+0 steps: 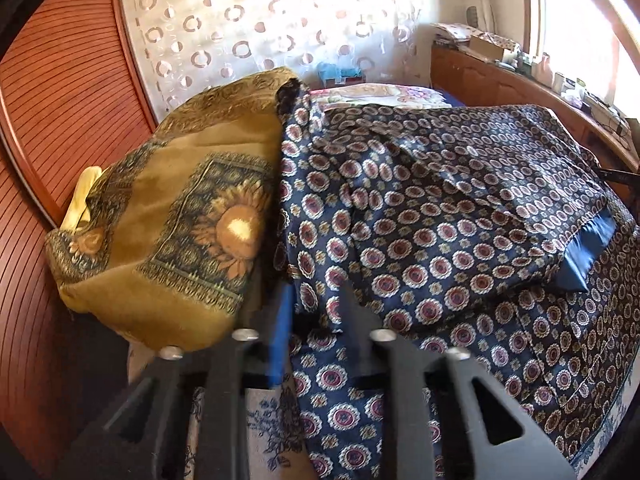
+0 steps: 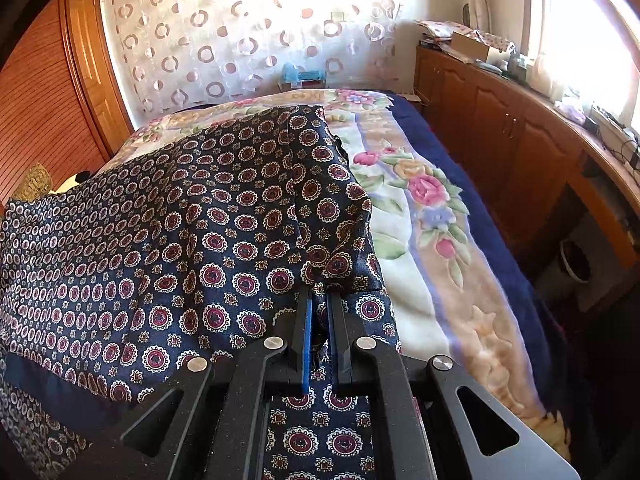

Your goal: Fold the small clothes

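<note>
A navy silky garment (image 1: pixel 420 216) printed with red and white medallions lies spread and creased over the bed. A plain navy band (image 1: pixel 588 248) edges one folded part. In the left wrist view my left gripper (image 1: pixel 316 304) sits at the garment's near left edge. A fold of the cloth is bunched between its blue-padded fingers, which are shut on it. In the right wrist view the same garment (image 2: pixel 180 220) covers the left half, and my right gripper (image 2: pixel 319 300) is shut on its near right corner, the fabric pinched between the blue pads.
A golden sunflower-print cloth (image 1: pixel 180 220) is heaped at the garment's left, against a wooden slatted wardrobe (image 1: pixel 48 120). A floral blanket (image 2: pixel 424 200) covers the bed to the right. Low wooden cabinets (image 2: pixel 500 128) with clutter on top run under the window. A circle-patterned curtain (image 2: pixel 240 40) hangs behind.
</note>
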